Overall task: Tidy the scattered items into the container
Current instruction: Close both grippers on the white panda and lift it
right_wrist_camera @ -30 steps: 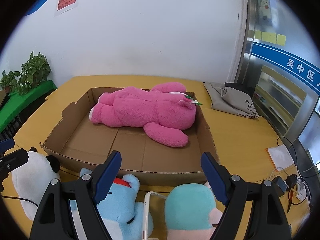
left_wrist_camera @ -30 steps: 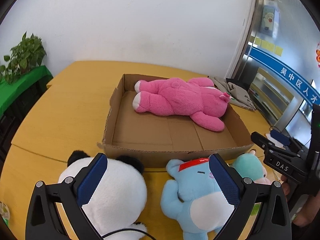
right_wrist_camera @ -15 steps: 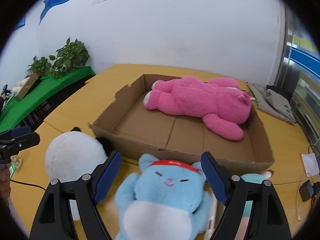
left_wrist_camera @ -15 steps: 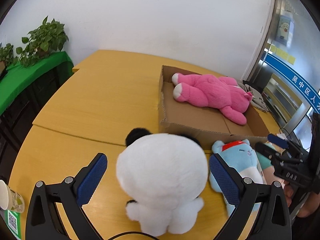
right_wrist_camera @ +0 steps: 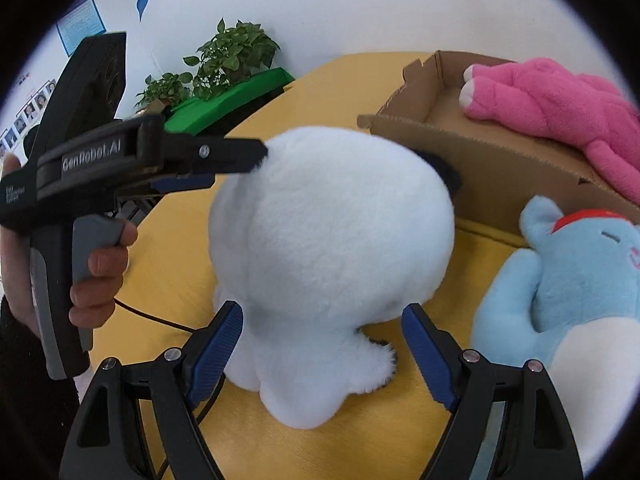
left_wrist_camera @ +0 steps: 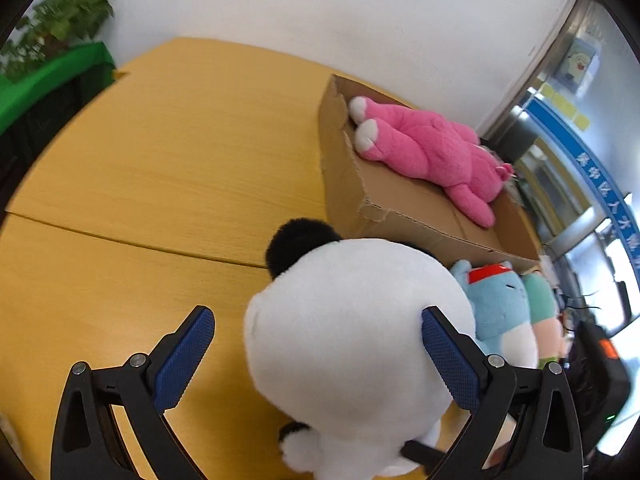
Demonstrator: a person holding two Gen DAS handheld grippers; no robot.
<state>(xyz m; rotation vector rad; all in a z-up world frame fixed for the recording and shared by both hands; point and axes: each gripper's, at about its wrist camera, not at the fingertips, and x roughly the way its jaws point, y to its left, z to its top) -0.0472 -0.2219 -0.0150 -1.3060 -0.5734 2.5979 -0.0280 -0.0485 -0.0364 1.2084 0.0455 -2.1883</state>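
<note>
A white panda plush [left_wrist_camera: 352, 344] with black ears sits on the yellow table in front of the cardboard box [left_wrist_camera: 344, 184]. My left gripper [left_wrist_camera: 320, 356] is open around its head, with the right pad touching the fur. My right gripper [right_wrist_camera: 322, 346] is open around the panda's body [right_wrist_camera: 332, 240] from behind. The left gripper also shows in the right wrist view [right_wrist_camera: 224, 156], with its fingers at the panda's head. A pink plush [left_wrist_camera: 432, 152] lies in the box. A blue plush [right_wrist_camera: 576, 280] with a red band lies beside the panda. A teal plush [left_wrist_camera: 540, 300] lies past it.
Potted plants [right_wrist_camera: 224, 56] on a green-covered stand are beyond the table's far left edge. A black cable [right_wrist_camera: 160, 316] runs over the table by the panda. A grey bag [left_wrist_camera: 508, 168] lies behind the box.
Both grippers swung left and closed in on the panda. It now fills the gap of each gripper; the blue plush slid to the right of both views.
</note>
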